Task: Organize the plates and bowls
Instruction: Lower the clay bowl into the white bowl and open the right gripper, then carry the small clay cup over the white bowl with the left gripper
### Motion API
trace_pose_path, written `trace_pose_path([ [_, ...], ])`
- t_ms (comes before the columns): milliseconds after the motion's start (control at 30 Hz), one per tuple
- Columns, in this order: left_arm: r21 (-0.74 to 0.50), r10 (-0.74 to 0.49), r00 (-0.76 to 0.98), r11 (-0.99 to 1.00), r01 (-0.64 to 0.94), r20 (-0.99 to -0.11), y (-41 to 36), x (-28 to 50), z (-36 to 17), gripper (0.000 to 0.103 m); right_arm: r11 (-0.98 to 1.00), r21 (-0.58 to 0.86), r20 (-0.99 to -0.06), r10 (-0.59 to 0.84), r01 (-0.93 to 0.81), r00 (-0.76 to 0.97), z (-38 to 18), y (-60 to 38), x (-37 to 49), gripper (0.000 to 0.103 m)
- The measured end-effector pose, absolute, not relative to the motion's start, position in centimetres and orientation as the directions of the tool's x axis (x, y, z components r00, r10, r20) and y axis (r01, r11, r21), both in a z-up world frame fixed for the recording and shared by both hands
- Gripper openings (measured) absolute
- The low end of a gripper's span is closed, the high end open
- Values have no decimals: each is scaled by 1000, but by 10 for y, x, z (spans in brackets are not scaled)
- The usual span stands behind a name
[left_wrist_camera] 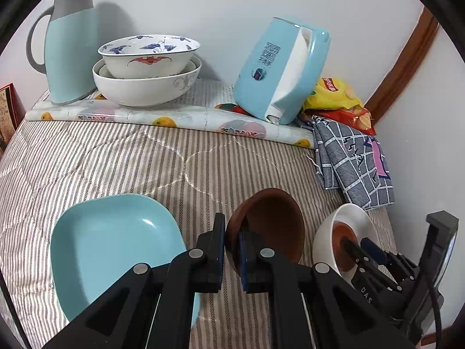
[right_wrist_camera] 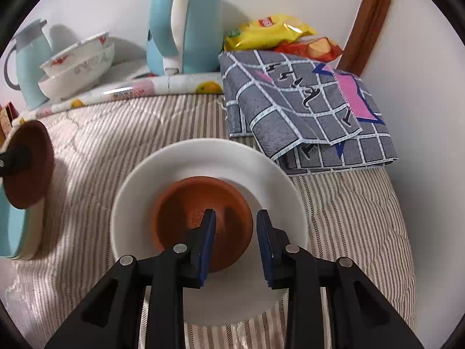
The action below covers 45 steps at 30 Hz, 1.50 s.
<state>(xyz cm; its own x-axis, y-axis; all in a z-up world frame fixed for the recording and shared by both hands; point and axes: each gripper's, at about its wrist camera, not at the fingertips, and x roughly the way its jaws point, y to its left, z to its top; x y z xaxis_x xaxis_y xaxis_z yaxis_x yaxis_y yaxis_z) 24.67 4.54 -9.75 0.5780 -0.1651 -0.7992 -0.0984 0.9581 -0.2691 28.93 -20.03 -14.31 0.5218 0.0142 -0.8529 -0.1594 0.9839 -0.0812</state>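
Note:
My left gripper (left_wrist_camera: 231,250) is shut on the rim of a dark brown bowl (left_wrist_camera: 273,221) and holds it tilted above the striped cloth. A light blue square plate (left_wrist_camera: 116,250) lies just left of it. My right gripper (right_wrist_camera: 236,244) is open, its fingers either side of the near rim of a small orange-brown bowl (right_wrist_camera: 186,212) that sits inside a white bowl (right_wrist_camera: 261,180). The right gripper also shows in the left wrist view (left_wrist_camera: 356,247). The held brown bowl shows at the left edge of the right wrist view (right_wrist_camera: 29,168).
At the back, on a fruit-print mat (left_wrist_camera: 186,110), stand a blue jug (left_wrist_camera: 72,46), two stacked patterned bowls (left_wrist_camera: 148,67) and a blue tissue holder (left_wrist_camera: 279,69). A folded grey checked cloth (right_wrist_camera: 308,107) and snack bags (right_wrist_camera: 273,32) lie at the right by the wall.

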Motion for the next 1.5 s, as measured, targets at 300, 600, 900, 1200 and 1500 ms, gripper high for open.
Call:
trace_pose_path([
  [300,-277,-201,583,960,-44,-787,15,235,-84,9,993,-55,-807,19,-107,591,-109,-229,266,37],
  [600,-283,-242,571,959,17,-785,-24,233,-79,9,999,-30,-787,4,-44,617,-97,-270,244,37],
  [900,-282,-270,544,957,62,-794,-57,242,-82,9,999,-1,-787,-21,34,617,-101,-312,232,39],
  [1200,-286,-282,497,956,70,-821,-75,257,-98,9,998,20,-797,-22,63,603,-109,-323,233,39],
  [1500,-269,-274,464,960,79,-843,-85,269,-108,9,996,52,-793,-7,79,610,-108,-327,233,39],
])
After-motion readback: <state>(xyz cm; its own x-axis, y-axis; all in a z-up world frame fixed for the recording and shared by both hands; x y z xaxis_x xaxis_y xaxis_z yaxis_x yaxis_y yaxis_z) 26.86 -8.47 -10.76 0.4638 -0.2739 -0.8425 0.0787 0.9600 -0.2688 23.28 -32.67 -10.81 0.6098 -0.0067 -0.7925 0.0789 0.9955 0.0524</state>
